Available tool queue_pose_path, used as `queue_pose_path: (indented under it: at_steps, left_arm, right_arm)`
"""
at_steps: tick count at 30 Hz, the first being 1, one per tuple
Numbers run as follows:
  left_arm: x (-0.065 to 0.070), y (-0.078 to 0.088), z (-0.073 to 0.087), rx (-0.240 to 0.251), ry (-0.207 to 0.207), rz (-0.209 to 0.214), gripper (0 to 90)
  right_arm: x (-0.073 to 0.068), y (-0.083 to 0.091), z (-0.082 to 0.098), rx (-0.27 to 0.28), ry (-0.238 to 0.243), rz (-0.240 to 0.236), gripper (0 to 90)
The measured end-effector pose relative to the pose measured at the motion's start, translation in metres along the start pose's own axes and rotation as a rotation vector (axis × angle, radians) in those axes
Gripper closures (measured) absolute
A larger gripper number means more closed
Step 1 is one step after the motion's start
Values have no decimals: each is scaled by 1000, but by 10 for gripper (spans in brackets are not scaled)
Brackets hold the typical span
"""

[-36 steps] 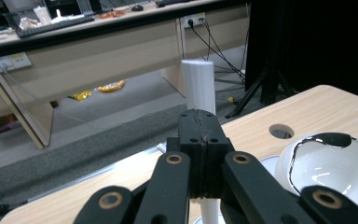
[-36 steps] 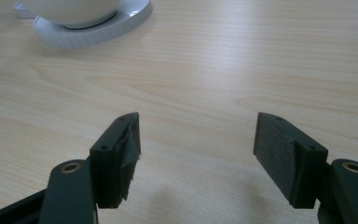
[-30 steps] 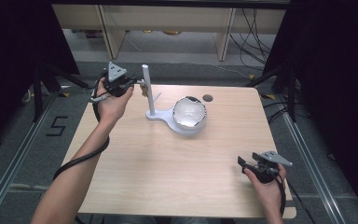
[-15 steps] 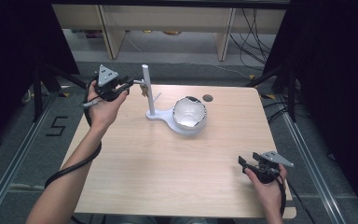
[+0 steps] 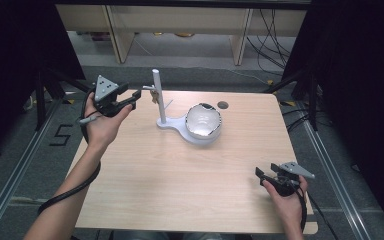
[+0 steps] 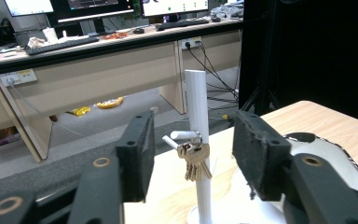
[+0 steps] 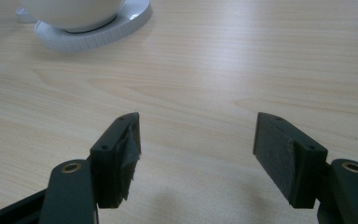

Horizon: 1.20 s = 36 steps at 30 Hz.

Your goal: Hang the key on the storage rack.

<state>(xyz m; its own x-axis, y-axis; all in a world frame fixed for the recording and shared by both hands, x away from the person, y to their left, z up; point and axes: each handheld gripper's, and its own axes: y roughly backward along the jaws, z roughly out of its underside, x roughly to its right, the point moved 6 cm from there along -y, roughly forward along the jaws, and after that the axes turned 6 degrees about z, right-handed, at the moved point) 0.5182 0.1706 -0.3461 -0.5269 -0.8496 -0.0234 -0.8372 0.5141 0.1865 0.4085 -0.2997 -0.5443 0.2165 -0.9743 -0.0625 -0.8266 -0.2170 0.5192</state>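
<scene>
Left gripper view: left gripper [image 6: 193, 161], jaws just opened and holding nothing, faces the brass key bunch [image 6: 195, 161] hanging on the white peg stand [image 6: 198, 107]; right gripper [image 7: 198, 154] jaws apart.

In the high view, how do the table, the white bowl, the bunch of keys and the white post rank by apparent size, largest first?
1. table
2. white bowl
3. white post
4. bunch of keys, clearly smallest
</scene>
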Motion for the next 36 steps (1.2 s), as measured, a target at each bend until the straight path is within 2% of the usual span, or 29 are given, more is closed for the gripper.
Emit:
queue_pose_path:
  at_steps: [2,4,9,11,14,20,21,22,25,28,36]
  left_arm:
    - [-2,8,4,-1,-14,-8,438]
    - [-1,16,9,-6,-3,-1,416]
    - [-4,40,22,-5,3,-16,388]
    - [-6,49,27,0,5,-22,382]
    - [-5,62,36,1,-2,-30,374]
    - [-4,84,57,-14,-20,-51,364]
    - [-4,87,62,-22,-25,-57,360]
    - [-4,90,68,-29,-26,-60,357]
    - [-4,99,86,-54,-35,-70,345]
    - [-5,105,104,-67,-18,-77,341]
    - [-14,123,160,-117,27,-104,337]
  right_arm:
    - [-2,0,0,-1,-9,-9,329]
    - [-2,0,0,-2,-15,-21,329]
    - [-3,-1,-1,10,-14,-14,330]
    - [-1,0,0,-9,2,9,331]
    - [-2,0,0,-3,-8,-5,331]
    - [-2,0,0,-3,-8,-4,330]
    - [-2,-1,-1,13,-11,-15,330]
    - [-2,0,0,2,-11,-7,330]
    - [-2,-1,-1,13,-10,-7,329]
    - [-3,-2,0,17,4,-3,330]
    - [-3,0,0,7,1,2,328]
